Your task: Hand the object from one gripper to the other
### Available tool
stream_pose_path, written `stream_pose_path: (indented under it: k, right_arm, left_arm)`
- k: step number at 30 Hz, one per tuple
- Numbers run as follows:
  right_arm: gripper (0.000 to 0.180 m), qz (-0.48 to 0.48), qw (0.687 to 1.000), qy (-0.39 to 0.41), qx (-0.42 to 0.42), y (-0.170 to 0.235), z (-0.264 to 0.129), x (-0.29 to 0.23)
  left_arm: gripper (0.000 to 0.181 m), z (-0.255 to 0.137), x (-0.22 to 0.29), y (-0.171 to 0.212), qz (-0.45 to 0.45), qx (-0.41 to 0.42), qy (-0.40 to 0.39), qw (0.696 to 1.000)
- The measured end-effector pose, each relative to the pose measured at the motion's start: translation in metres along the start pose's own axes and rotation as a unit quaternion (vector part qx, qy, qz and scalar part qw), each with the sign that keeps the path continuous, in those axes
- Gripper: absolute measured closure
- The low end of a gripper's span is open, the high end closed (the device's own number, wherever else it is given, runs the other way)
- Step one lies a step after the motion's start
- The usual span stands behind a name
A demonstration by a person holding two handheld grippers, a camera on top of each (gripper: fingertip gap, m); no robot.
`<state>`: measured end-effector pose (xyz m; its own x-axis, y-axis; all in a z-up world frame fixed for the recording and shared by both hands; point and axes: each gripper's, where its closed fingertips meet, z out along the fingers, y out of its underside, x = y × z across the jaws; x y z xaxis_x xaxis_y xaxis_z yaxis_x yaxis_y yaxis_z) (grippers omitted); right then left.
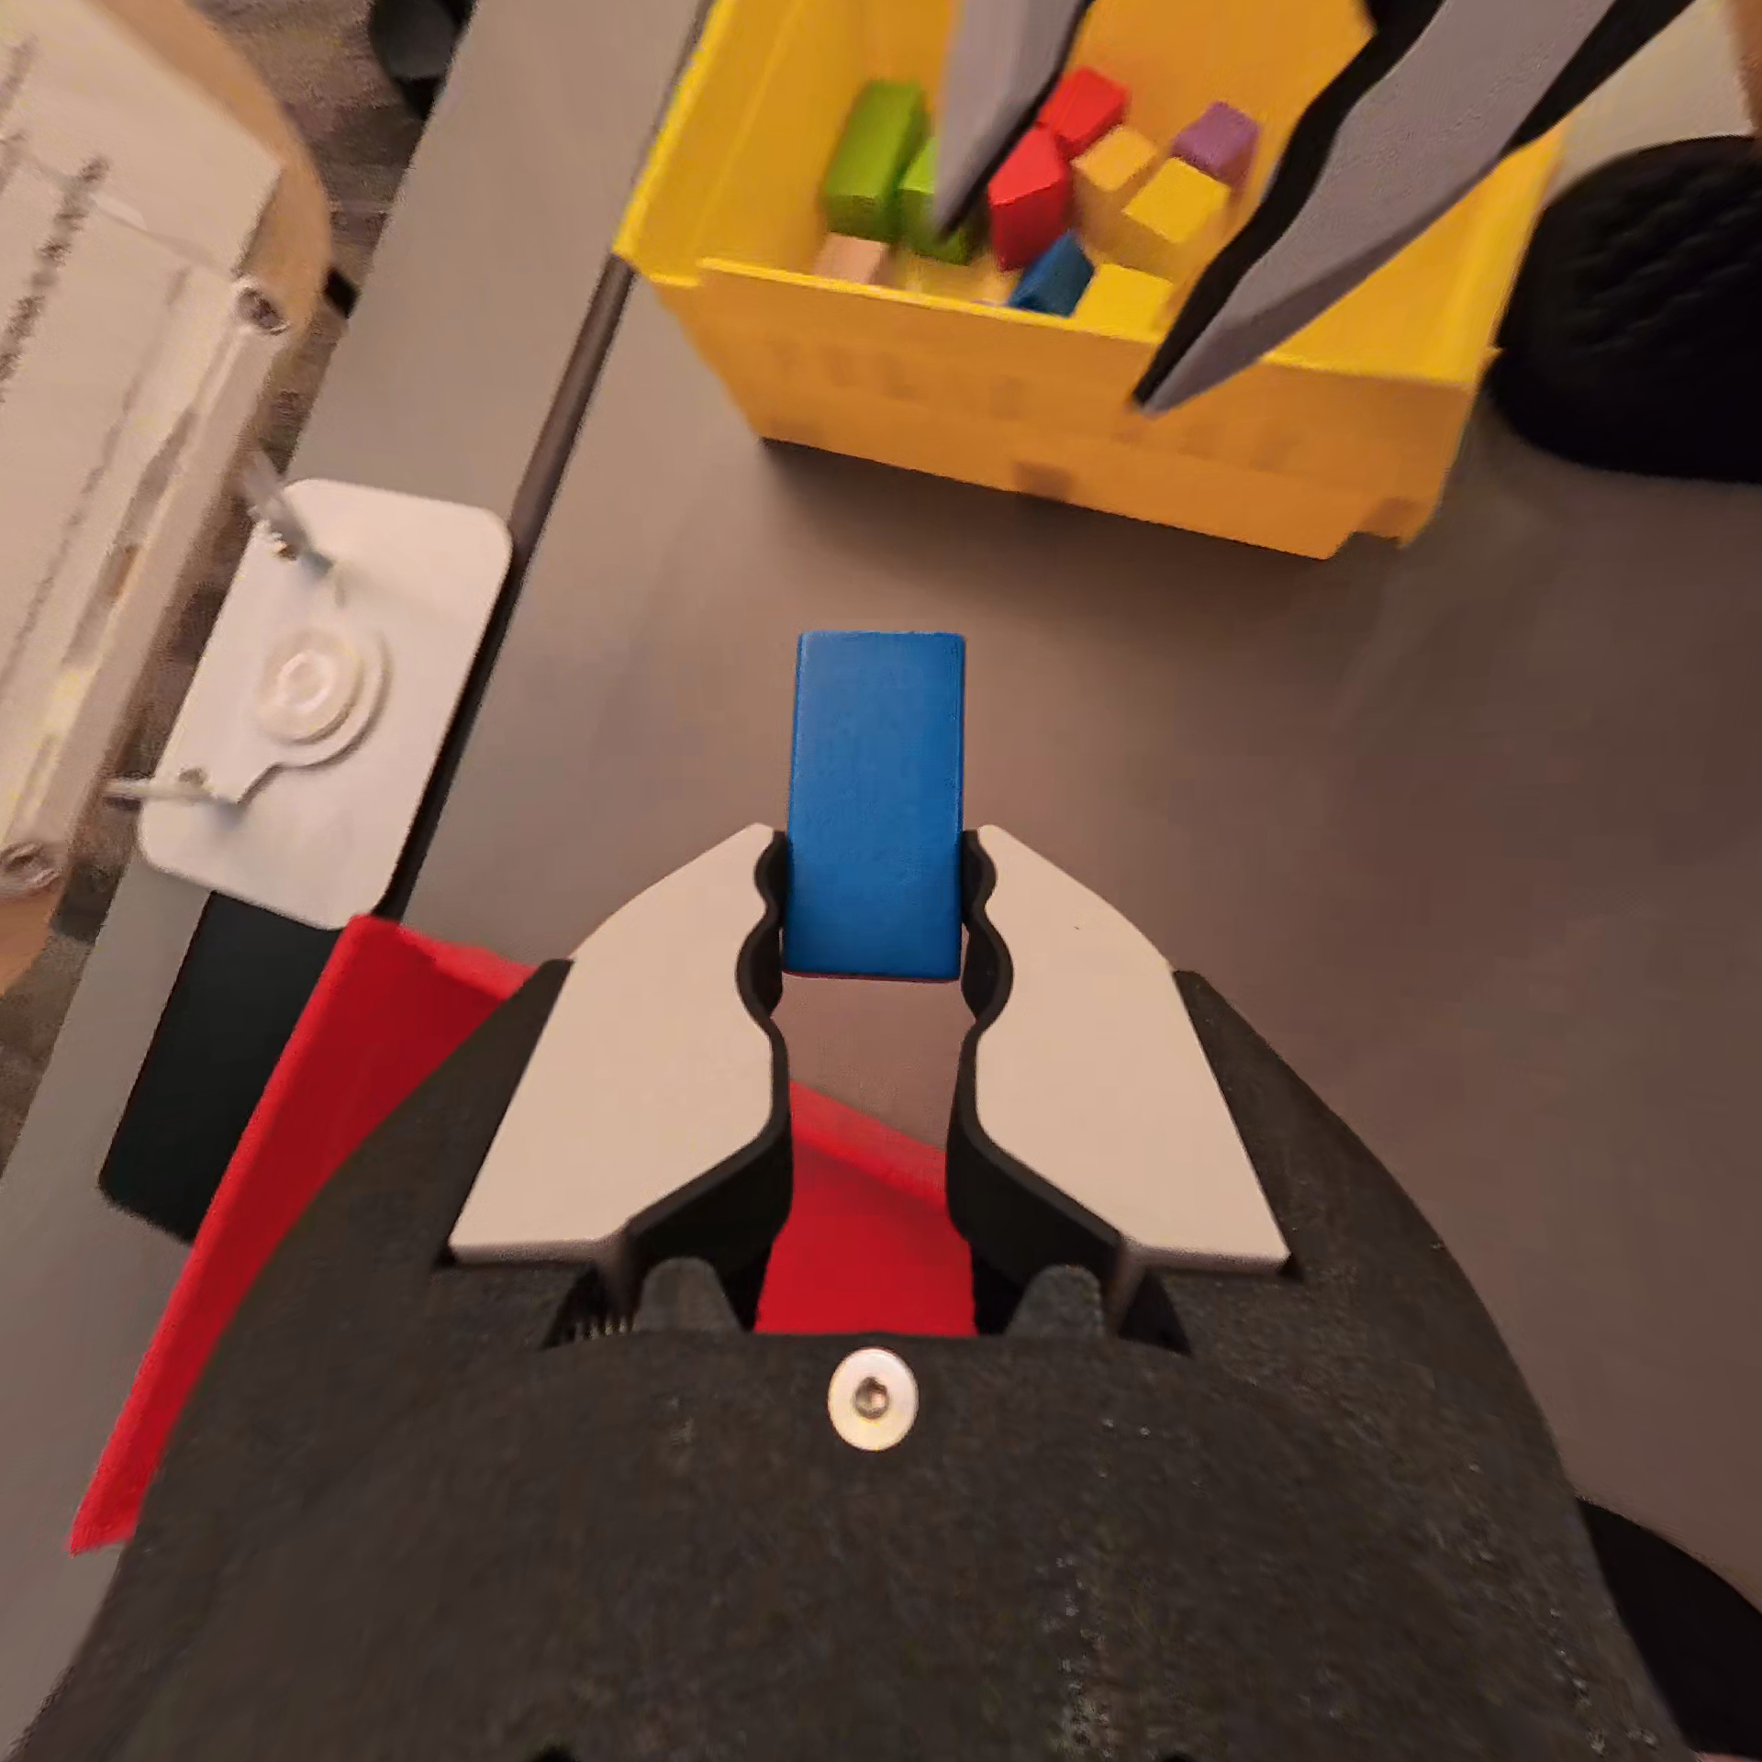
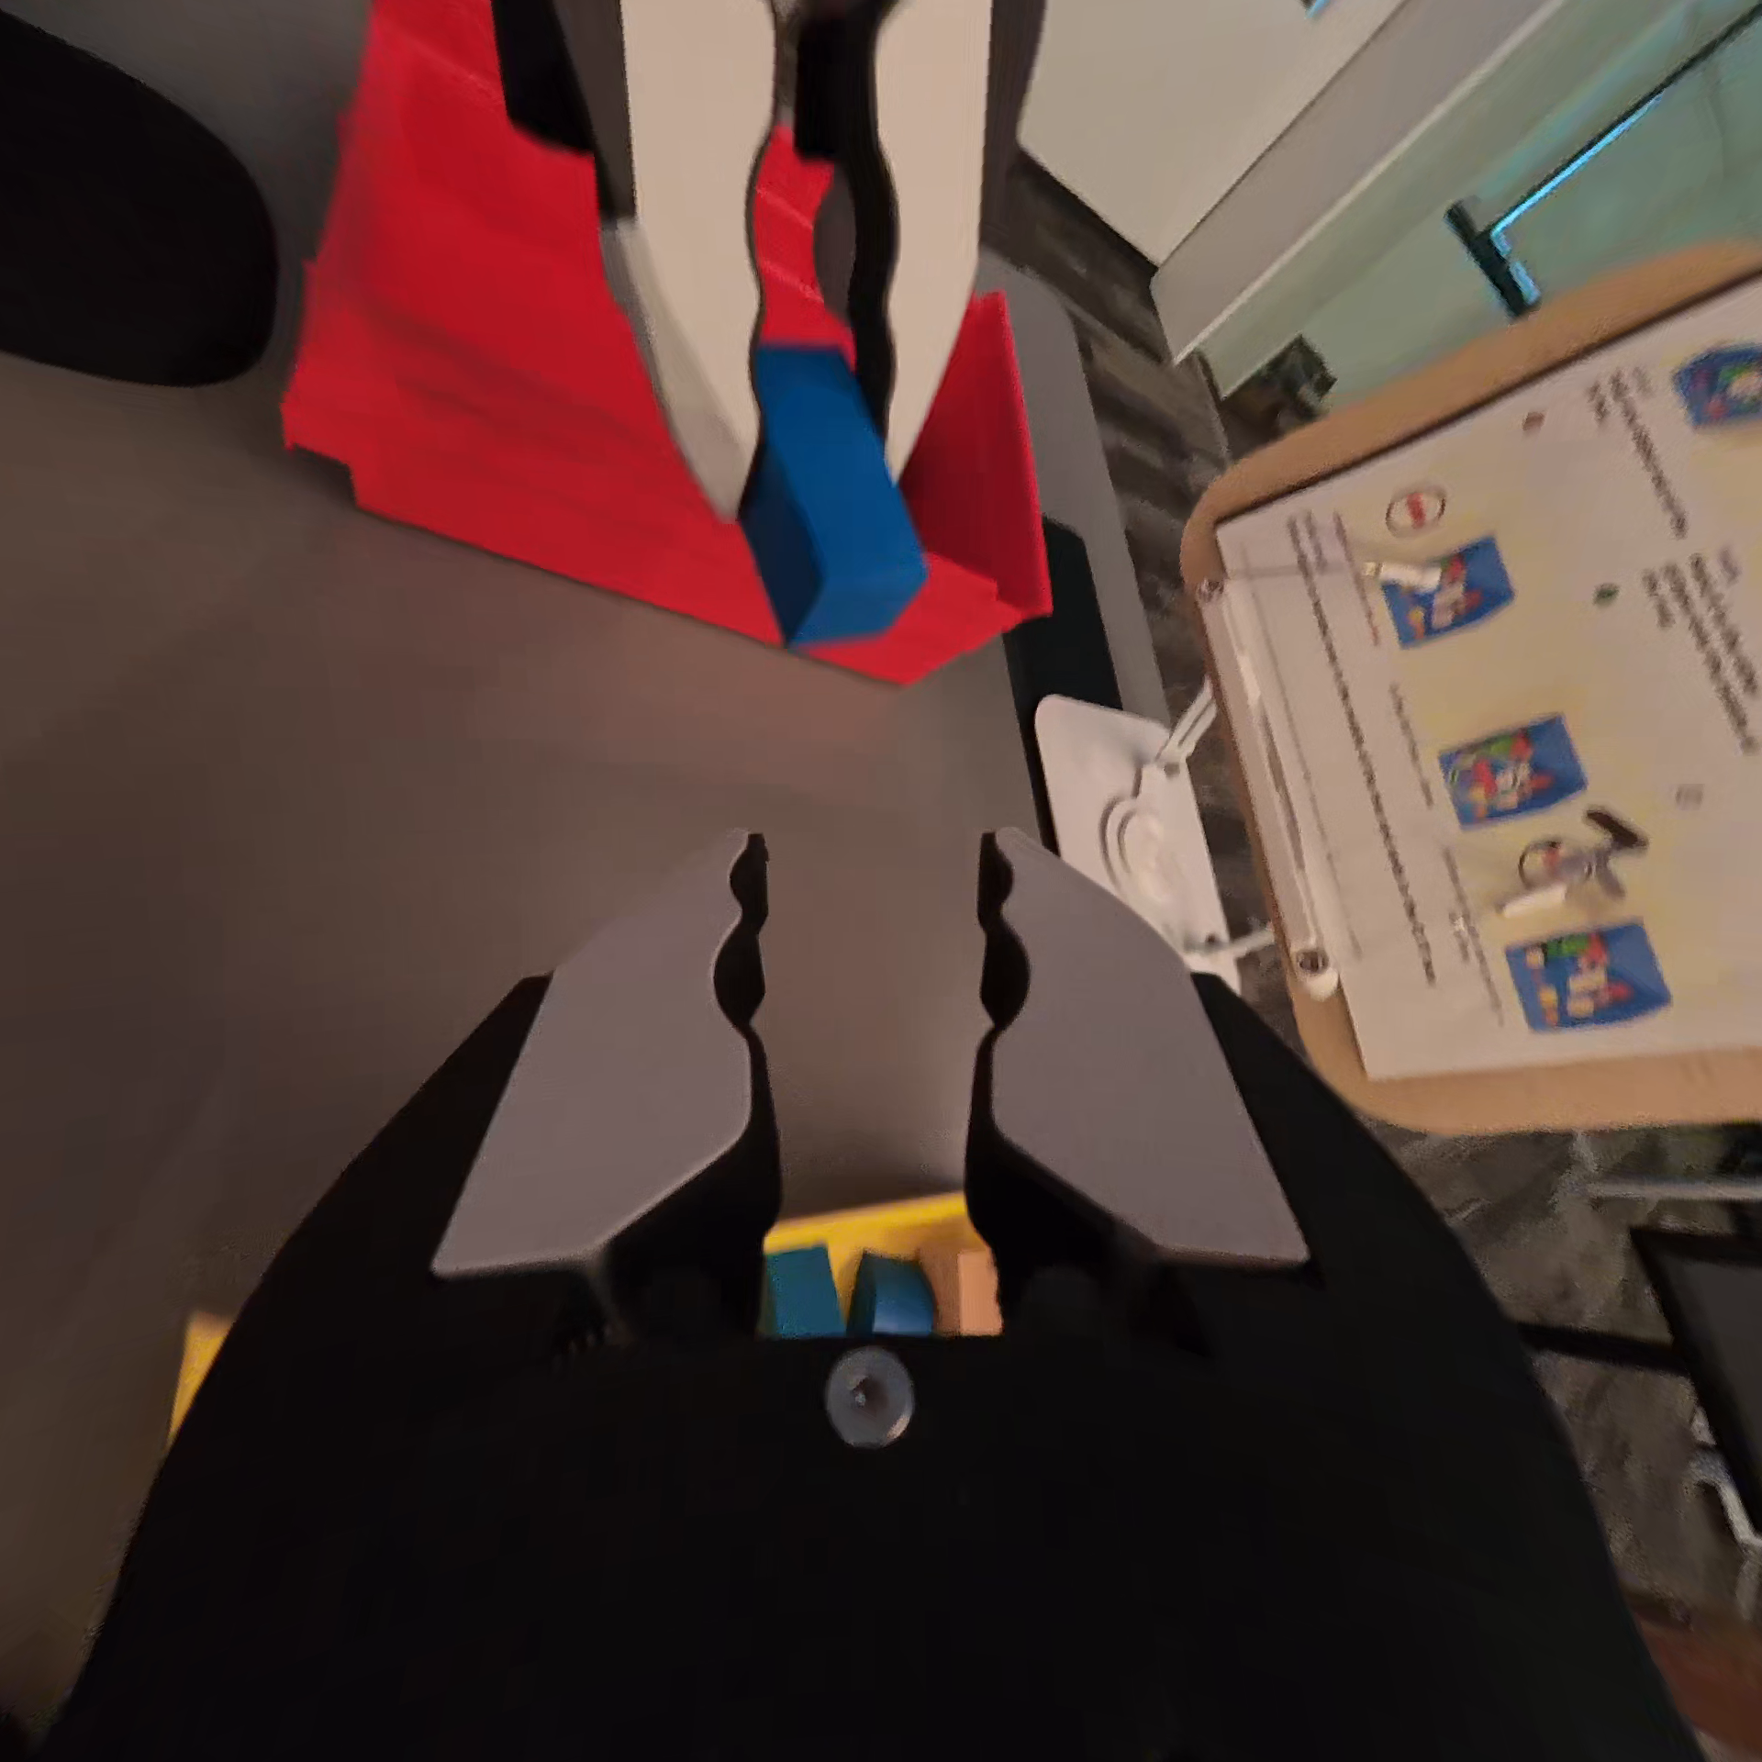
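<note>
Blue block (image 1: 872, 810) clamped at its near end between the tips of the left gripper (image 1: 872, 896), long axis pointing away over the dark table (image 1: 1239, 763), clear of the surface. Held so, most likely, to leave the far half bare for a second grip: only the lower part sits between the wavy pads, the rest stands free. Opposite, right gripper (image 2: 872, 849) with fingers apart and nothing between them, facing the block across a stretch of bare table and well apart from it. Seen from the left wrist view as two grey fingers (image 1: 1230, 315) hanging over the yellow bin (image 1: 1049, 420) at the far right, above the heap of coloured blocks (image 1: 1039, 191) inside. Red bin (image 2: 534, 400) under and behind the left gripper at the near left, probably the place meant for the block, though not certain. White flat holder (image 1: 324, 706) and a clipboard with a printed sheet (image 2: 1526, 686) off the table's left edge, no part in the step. Handover judged not yet begun: closing the gap along the block's axis needed first, then shutting on the free end before any release. Some motion blur in both views, so exact alignment hard to judge.
</note>
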<state>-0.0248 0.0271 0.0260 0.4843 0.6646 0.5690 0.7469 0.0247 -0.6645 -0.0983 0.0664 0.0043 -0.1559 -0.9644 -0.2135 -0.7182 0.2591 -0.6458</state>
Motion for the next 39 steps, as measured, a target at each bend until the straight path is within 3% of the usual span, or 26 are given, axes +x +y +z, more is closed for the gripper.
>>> stream_pose_path:
  k: [9,24,35,39]
  right_arm:
    - [0.134,-0.019,0.998,-0.061,0.018,-0.016,0.034,-0.038]
    - [0.143,0.022,0.991,-0.133,0.016,-0.010,0.042,-0.056]
    - [0.144,0.018,0.990,-0.138,0.000,-0.005,0.040,-0.057]
    - [0.144,-0.001,0.992,-0.117,-0.036,0.008,0.034,-0.048]
  left_arm:
    - [0.147,0.028,0.036,-0.007,0.051,-0.038,0.035,0.997]
    - [0.147,0.029,0.053,-0.014,0.078,-0.038,0.044,0.995]
    - [0.146,0.031,0.054,-0.014,0.081,-0.039,0.040,0.995]
    - [0.137,0.022,0.046,-0.015,0.069,-0.029,0.026,0.997]
